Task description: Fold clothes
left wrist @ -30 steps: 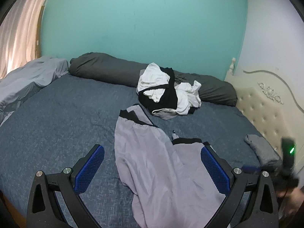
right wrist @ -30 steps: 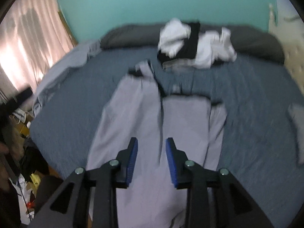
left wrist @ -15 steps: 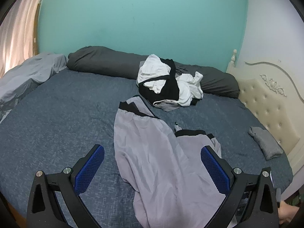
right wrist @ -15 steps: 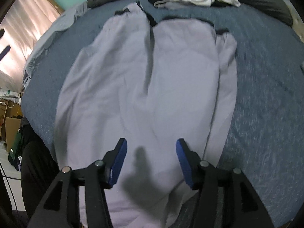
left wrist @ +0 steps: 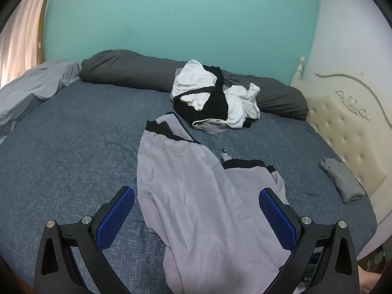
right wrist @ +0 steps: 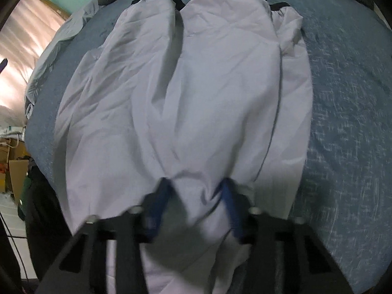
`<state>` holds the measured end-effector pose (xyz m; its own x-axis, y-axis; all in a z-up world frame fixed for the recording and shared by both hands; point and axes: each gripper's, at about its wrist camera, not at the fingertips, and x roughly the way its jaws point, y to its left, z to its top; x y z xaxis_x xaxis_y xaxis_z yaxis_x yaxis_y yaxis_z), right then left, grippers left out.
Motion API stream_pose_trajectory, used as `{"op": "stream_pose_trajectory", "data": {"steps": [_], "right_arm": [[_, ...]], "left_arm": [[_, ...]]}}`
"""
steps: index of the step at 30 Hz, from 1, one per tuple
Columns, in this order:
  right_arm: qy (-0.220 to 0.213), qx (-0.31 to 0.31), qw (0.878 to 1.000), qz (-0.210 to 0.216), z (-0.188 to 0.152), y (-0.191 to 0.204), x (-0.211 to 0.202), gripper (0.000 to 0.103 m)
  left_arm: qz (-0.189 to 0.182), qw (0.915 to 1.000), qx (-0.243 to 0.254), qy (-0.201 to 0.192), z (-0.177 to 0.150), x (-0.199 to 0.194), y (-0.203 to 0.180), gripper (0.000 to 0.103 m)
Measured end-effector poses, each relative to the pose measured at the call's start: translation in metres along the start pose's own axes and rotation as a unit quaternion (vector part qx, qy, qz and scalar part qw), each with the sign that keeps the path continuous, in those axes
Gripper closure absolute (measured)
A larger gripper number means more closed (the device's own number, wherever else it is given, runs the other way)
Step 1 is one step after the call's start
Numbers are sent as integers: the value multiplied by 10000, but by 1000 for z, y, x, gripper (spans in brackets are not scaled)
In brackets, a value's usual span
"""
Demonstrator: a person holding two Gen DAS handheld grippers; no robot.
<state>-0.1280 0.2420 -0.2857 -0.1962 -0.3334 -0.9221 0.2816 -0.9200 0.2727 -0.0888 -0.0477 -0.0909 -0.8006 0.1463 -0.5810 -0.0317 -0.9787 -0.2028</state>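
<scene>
Light grey trousers [left wrist: 196, 208] with a black waistband lie spread on the blue bed [left wrist: 61, 147], waistband toward the far side. My left gripper [left wrist: 196, 192] hovers over their near part, jaws wide open, nothing between the blue pads. In the right wrist view the trousers [right wrist: 196, 85] fill the frame. My right gripper [right wrist: 196, 188] points steeply down into the near end of the cloth. Its jaws are closing, and a bunched fold of grey fabric is pinched between the pads, with creases radiating from it.
A pile of white and black clothes [left wrist: 213, 98] sits at the far side against a dark grey bolster [left wrist: 127, 71]. A folded grey garment [left wrist: 341, 183] lies by the cream headboard [left wrist: 348, 132]. Pale bedding [left wrist: 31, 88] is heaped at left. Cardboard boxes [right wrist: 14, 171] stand beside the bed.
My right gripper dropped onto the trousers, opened wider, then closed around a fold of fabric. My left gripper sank slightly. The right hand's device left the left wrist view.
</scene>
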Motion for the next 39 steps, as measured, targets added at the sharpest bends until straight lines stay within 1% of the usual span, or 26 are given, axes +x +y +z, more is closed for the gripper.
{"op": "stream_pose_trajectory", "data": {"steps": [1,3,7,9,11,13,17,21,24,26,31,34,36,38,39], "right_arm": [[-22,-20,10000,11,0,1,2,87],[-84,-88,9999,-12,1,3,5,96],[-413,-218,9989,-47,4,11,-8,99],[-677,-231,9974,39,9,13,-23,99],[-1009,-241,9945,120,19,16,-43,100],[-1243,-314,9916,157,31,21,-58,100],[-1621,-474,9855,186,64,37,-83,100],[-1918,-575,9795,222,120,43,-102,100],[-2072,-592,9763,192,164,39,-112,100],[-2144,-552,9751,121,192,36,-110,100],[-2216,-223,9749,40,252,13,-84,100],[-2249,-91,9743,-123,276,-5,-62,100],[-2154,15,9762,-252,285,-20,-44,100],[-2080,-4,9773,-411,289,-28,-31,99],[-2050,-12,9776,-471,288,-32,-26,96]], "left_arm": [[1,10000,0,7,0,2,0,0],[14,10000,16,24,-1,5,1,0],[54,10000,67,25,-1,8,4,0],[88,9999,61,23,-1,10,6,0],[93,9999,7,42,0,13,9,0],[94,9999,-21,49,0,15,11,0],[96,9999,-48,49,0,18,16,0],[125,9999,-62,48,1,24,25,0],[147,9998,-82,48,3,31,31,0],[141,9998,-89,69,4,38,35,0],[140,9997,-58,165,2,59,41,0],[138,9996,-75,255,-2,76,46,0],[104,9993,-98,336,-6,88,46,0],[75,9990,-99,424,-10,99,45,0],[64,9988,-96,468,-13,104,44,0]]}}
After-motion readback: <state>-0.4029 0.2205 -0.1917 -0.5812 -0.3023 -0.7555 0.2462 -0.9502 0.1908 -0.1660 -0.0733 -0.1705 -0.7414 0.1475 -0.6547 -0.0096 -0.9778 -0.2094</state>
